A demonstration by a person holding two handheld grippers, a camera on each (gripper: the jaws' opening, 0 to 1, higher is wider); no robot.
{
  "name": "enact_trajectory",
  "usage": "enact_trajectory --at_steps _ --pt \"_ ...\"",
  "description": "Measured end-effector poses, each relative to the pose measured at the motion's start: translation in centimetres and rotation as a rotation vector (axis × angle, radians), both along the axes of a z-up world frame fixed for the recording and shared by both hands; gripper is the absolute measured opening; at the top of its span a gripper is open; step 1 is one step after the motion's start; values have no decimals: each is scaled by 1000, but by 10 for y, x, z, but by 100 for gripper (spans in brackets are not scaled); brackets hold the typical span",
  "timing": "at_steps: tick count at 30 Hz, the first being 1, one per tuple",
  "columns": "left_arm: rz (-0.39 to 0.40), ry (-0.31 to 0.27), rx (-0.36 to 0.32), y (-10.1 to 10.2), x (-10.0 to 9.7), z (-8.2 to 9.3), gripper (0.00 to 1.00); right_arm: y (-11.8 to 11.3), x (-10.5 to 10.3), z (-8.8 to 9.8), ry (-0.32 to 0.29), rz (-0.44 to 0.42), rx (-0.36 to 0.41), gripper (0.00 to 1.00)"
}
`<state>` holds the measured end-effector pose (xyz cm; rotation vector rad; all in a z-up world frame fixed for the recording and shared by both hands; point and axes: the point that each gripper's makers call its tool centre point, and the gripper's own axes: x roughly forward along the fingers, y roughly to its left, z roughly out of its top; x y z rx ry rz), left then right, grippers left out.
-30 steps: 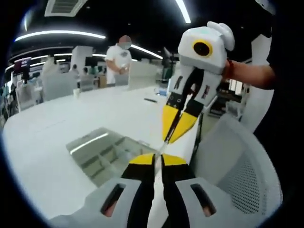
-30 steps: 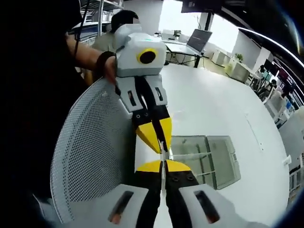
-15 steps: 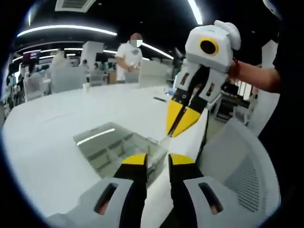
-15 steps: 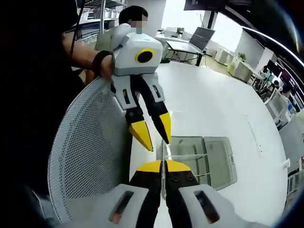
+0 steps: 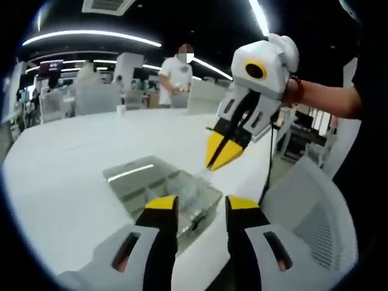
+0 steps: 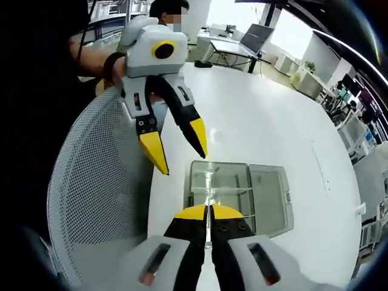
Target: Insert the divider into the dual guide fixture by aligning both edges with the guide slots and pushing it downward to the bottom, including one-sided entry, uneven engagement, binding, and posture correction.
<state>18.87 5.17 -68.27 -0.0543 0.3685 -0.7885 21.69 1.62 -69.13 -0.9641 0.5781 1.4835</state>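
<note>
My right gripper (image 6: pixel 208 213) pinches clear divider (image 6: pixel 209 195) at lower centre; left gripper (image 6: pixel 179 147) gapes, empty. Square both edges over fixture (image 6: pixel 267 194) slots before pressing.

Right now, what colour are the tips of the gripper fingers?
Yellow, on black fingers; clearest in the right gripper view.
</note>
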Motion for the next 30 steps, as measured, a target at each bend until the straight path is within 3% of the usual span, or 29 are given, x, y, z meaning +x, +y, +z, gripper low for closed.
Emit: enact_trajectory --at_steps 10,17,22,25,28,30 --pt "21 3 -10 3 3 0 33 3 21 -2 21 -40 19 0" --pt "44 3 -52 5 7 4 43 7 28 -6 73 -70 76 0" --pt "61 13 -38 10 8 1 46 7 30 -11 108 -92 105 0" --pt "72 22 -54 10 9 1 52 11 27 -14 124 -57 115 0" --pt "76 14 -54 10 10 2 64 13 28 -18 112 -32 124 0" --pt "71 12 -50 8 10 2 65 15 28 -22 122 -32 130 0"
